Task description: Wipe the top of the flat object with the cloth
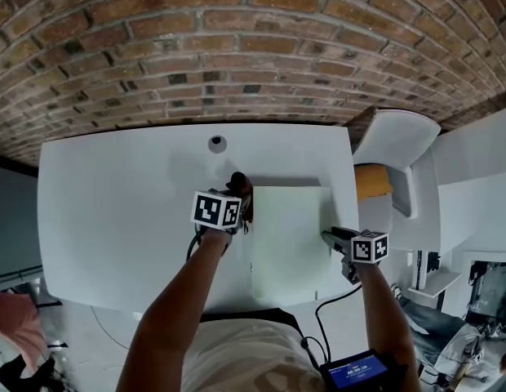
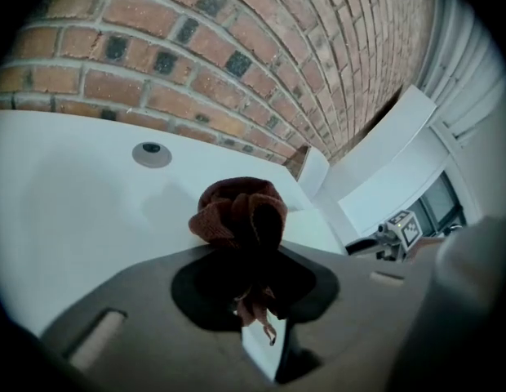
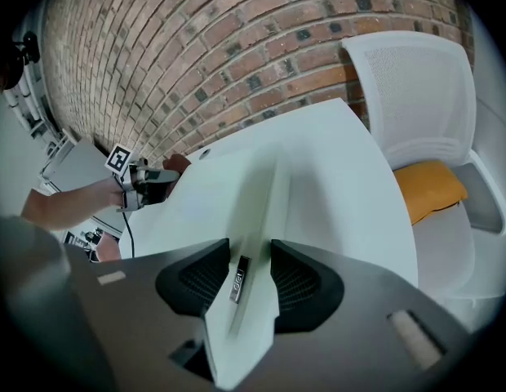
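- Pinching a dark red-brown cloth (image 1: 239, 184), bunched into a wad, tight in the left gripper (image 1: 242, 197); seen along the jaws in the left gripper view as folds (image 2: 241, 211) bulging out past the tips, with a loose end trailing down between them.
- Holding that wad at the far left corner of the flat object (image 1: 290, 239); cannot tell from any view whether resting on the top or sitting just beside the edge.
- Clamping the right edge of the same pale, thin flat object in the right gripper (image 1: 331, 237), closed narrow on the slab (image 3: 261, 178) with a small tag showing between the jaws.
- Lying flat on the white table (image 1: 114, 211), close to the near edge and straight ahead of the person, well short of the round grommet (image 1: 217, 143) farther back.
- Judged as the very start of the wiping step: cloth in hand, object steadied, no stroke across the top evident yet.
- Next, most likely: pressing the wad down onto the top at this far left corner, then sweeping across toward the right gripper and back, working lane by lane toward the near edge.
- Calls for even, light pressure so as not to shove the thin slab about, and for keeping the right clamp firm throughout.
- Worth stopping each stroke just short of the right jaws to avoid a knock.
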